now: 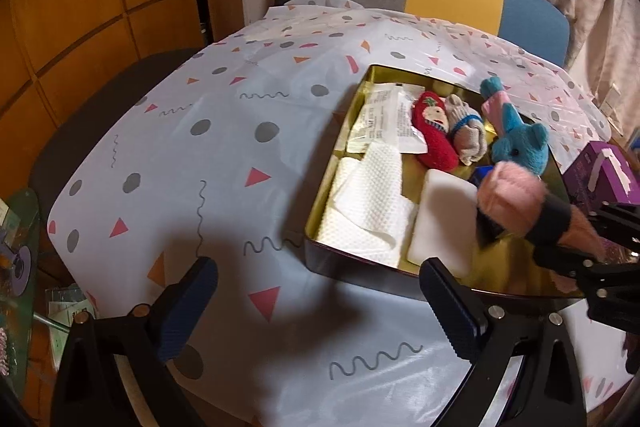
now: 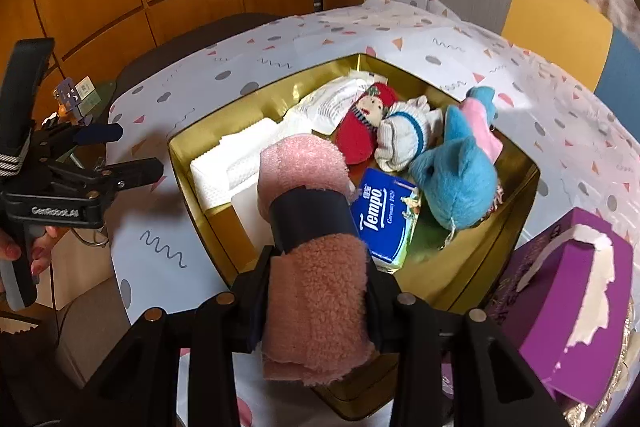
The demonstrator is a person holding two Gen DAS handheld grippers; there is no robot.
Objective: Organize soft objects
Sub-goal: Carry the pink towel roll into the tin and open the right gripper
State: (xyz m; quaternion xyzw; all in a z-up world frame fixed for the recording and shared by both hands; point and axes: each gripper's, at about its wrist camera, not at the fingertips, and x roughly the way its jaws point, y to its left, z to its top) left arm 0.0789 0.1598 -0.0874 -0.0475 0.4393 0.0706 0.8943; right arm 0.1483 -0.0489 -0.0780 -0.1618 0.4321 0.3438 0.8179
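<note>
Holding a rolled pink towel (image 2: 316,267) pinched in our right gripper (image 2: 316,303), long axis toward twelve o'clock, we hover over the gold tin (image 2: 516,187); left gripper (image 1: 320,307) spread, empty.

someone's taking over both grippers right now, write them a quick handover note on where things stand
Right gripper: shut on a rolled pink towel with a dark band, held over the near part of the gold tin.
Left gripper: open, empty, over the tablecloth left of the tin.
Already in the tin: blue plush toy, red doll, rolled sock, tissue pack, white paper towels, white block.
Left: set the towel in the tin. A purple tissue box sits outside on the right.
</note>
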